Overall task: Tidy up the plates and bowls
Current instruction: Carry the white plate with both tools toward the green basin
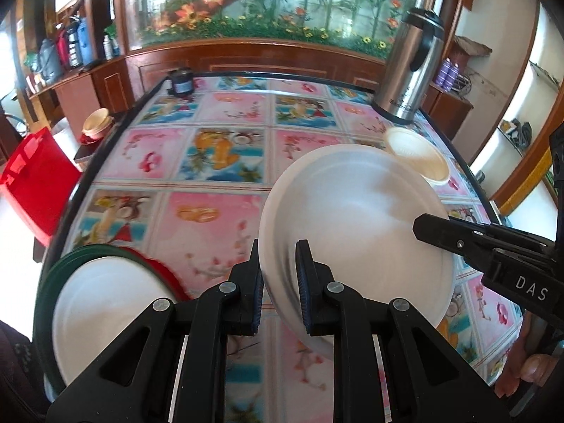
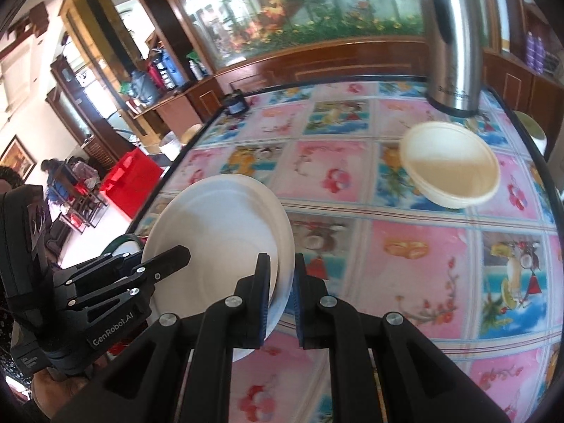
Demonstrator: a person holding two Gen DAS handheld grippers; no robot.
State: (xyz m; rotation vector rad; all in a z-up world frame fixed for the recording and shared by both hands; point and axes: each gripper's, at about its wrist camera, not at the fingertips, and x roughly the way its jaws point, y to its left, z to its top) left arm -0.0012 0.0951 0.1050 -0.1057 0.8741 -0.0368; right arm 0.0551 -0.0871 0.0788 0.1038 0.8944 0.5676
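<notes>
A white plate [image 1: 352, 218] hangs tilted above the patterned table [image 1: 211, 218], held at two rims. My left gripper [image 1: 278, 257] is shut on its near left rim, and my right gripper [image 1: 423, 227] grips the opposite rim from the right. In the right wrist view the same white plate [image 2: 218, 225] sits between the pads of my right gripper [image 2: 282, 261], with my left gripper [image 2: 183, 252] clamped on its far left edge. A cream bowl stack [image 1: 419, 155] [image 2: 451, 165] rests on the table to the right. Another white plate on green and red plates [image 1: 102, 299] lies at the near left corner.
A tall steel thermos [image 1: 412, 67] [image 2: 454, 35] stands at the far right of the table behind the bowls. A dark jar [image 1: 181, 83] [image 2: 235, 103] sits at the far left corner. A red bin [image 1: 35, 179] and a small bowl [image 1: 97, 123] are off the table's left edge.
</notes>
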